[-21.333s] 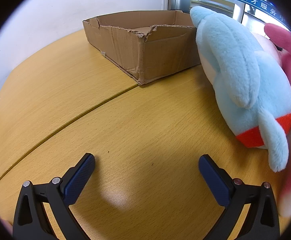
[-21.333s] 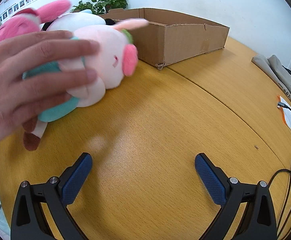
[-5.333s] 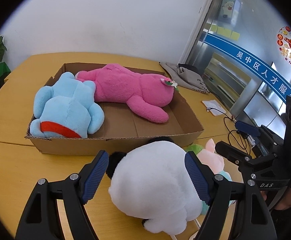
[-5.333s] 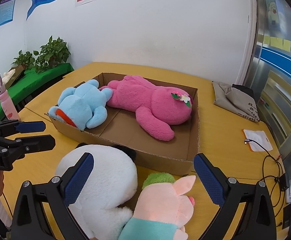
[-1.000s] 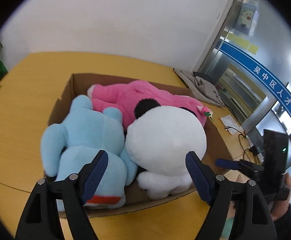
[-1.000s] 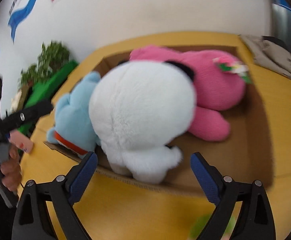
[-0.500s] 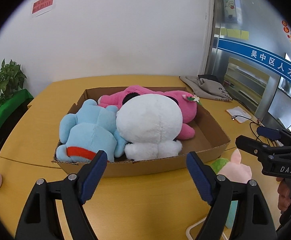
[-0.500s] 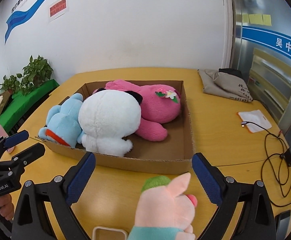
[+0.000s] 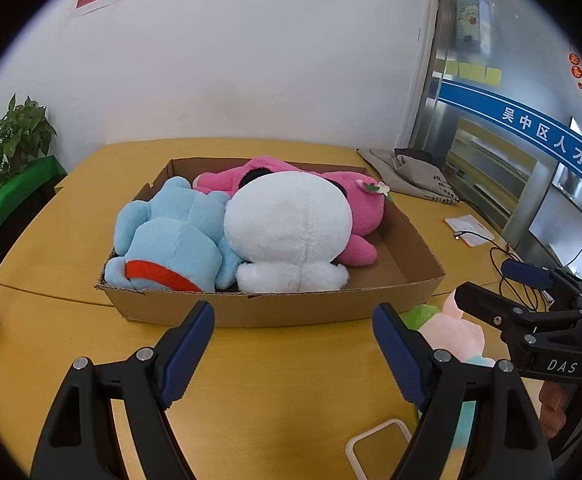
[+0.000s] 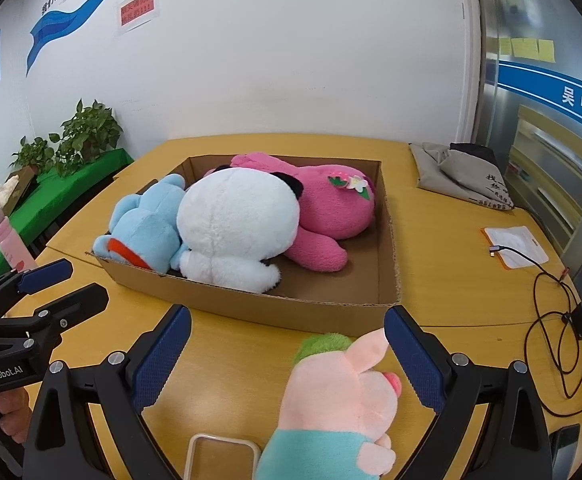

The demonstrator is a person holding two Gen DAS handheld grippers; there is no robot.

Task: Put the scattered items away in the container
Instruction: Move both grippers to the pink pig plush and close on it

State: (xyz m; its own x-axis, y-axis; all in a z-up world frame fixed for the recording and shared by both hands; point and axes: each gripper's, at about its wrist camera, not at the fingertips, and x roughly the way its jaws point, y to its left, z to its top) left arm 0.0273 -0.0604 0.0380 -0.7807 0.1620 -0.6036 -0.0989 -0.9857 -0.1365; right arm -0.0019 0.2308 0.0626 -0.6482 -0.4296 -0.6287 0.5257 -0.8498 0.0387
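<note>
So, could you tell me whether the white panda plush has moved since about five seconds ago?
Yes: the white panda plush went from the table in front of the cardboard box into it, beside the blue plush.

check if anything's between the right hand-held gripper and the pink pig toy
Nothing visible. The pink pig toy already lies between the open fingers of the right hand-held gripper. Only the near wall of the cardboard box separates it from the free floor inside.

"DAS" on right gripper point(image 9: 531, 292); "GenRobot.AI" on left gripper point(image 10: 63, 284)
</note>
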